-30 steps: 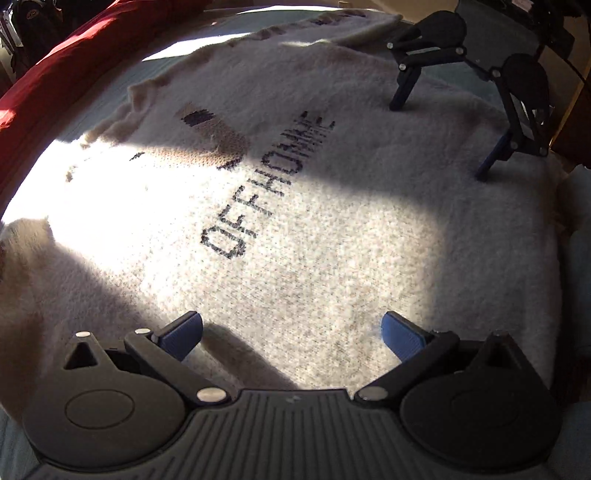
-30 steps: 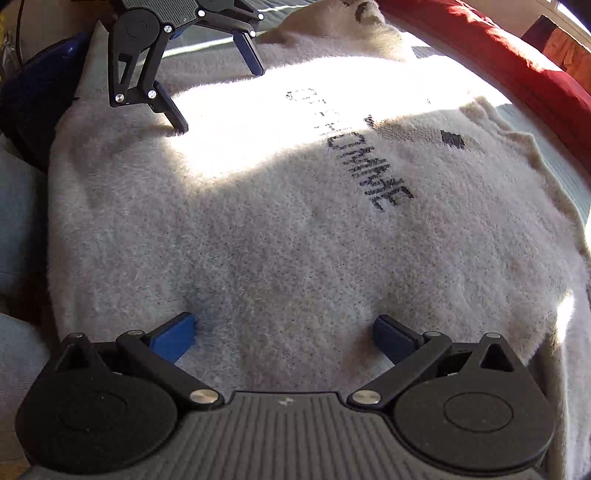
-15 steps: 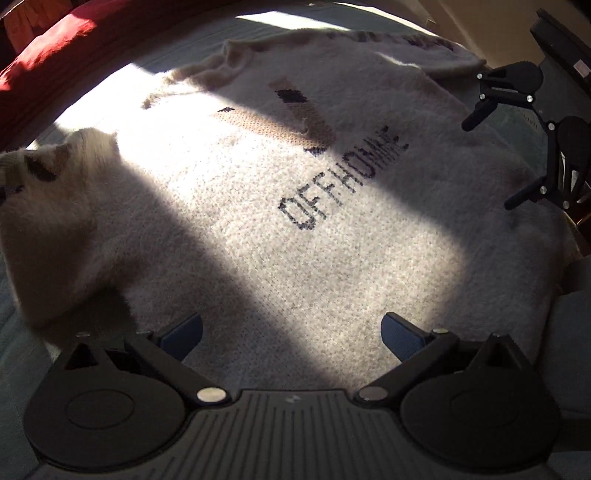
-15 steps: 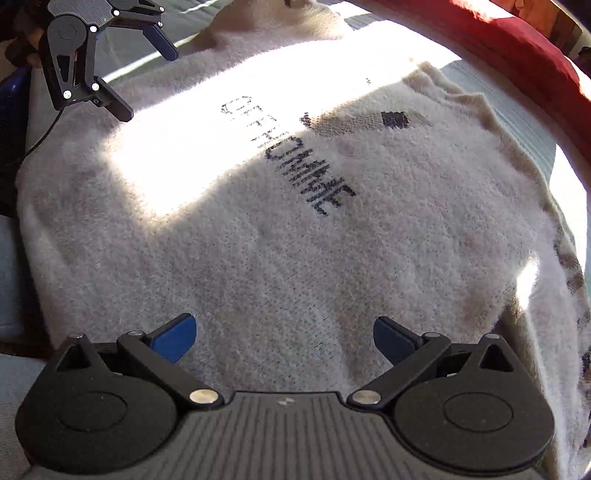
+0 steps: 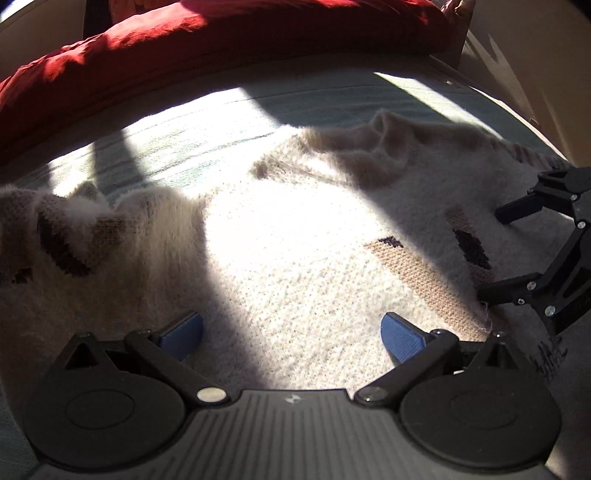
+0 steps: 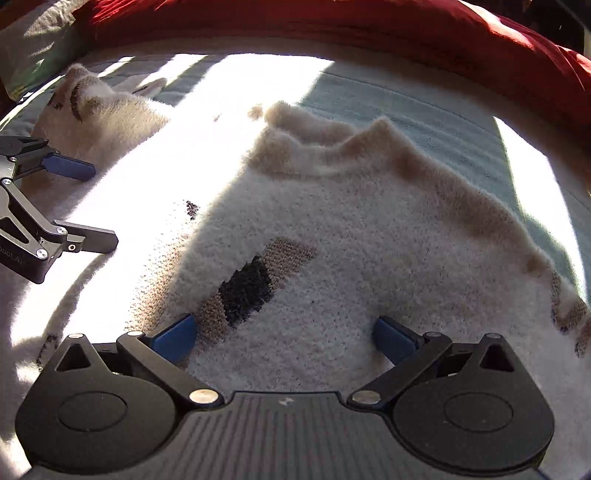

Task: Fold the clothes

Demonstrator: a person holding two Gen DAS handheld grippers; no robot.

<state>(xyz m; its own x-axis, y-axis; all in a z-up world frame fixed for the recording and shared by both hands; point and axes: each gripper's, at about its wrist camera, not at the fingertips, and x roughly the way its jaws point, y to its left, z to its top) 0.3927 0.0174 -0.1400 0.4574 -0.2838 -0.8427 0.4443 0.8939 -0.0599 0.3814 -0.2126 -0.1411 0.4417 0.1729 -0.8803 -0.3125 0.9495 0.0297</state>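
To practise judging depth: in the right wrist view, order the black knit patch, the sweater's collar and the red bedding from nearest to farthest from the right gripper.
1. black knit patch, just ahead of the right gripper, toward its left finger.
2. collar, farther up, mid-frame.
3. red bedding, along the top edge.

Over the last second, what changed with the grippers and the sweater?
Both open grippers, left and right, travelled up the sweater from the lettering toward its collar. Neither took hold of anything. The sweater stayed spread on the bed.
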